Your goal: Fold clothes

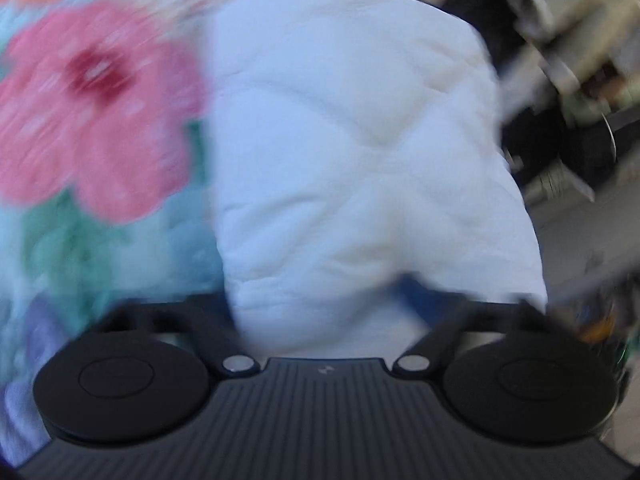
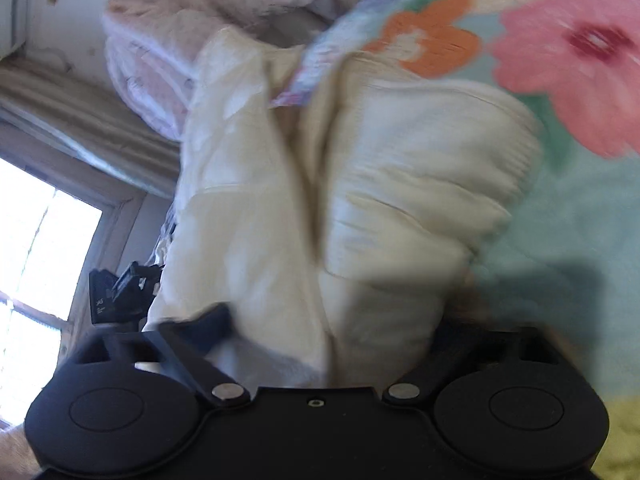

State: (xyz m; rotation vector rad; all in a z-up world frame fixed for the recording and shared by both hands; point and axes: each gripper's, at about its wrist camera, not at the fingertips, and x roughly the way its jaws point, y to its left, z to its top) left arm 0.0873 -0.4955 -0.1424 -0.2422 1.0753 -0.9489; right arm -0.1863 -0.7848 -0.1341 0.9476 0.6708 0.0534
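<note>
Both black two-finger grippers, left (image 1: 384, 308) and right (image 2: 332, 336), clamp the cream quilted garment (image 2: 360, 200) over the floral bedspread (image 2: 580, 220), mid-fold; next, lay it flat.

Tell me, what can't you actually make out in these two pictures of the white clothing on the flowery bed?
- Left gripper fingertips: left wrist view, buried under the white garment, so grip unclear.
- Right gripper fingertips: right wrist view, covered by the same cloth.
- Kind of garment: bunched and motion-blurred in both views.
- Floral bedspread pattern detail: smeared by blur.
- Dark clutter at right: left wrist view, blurred and cut by the edge.
</note>
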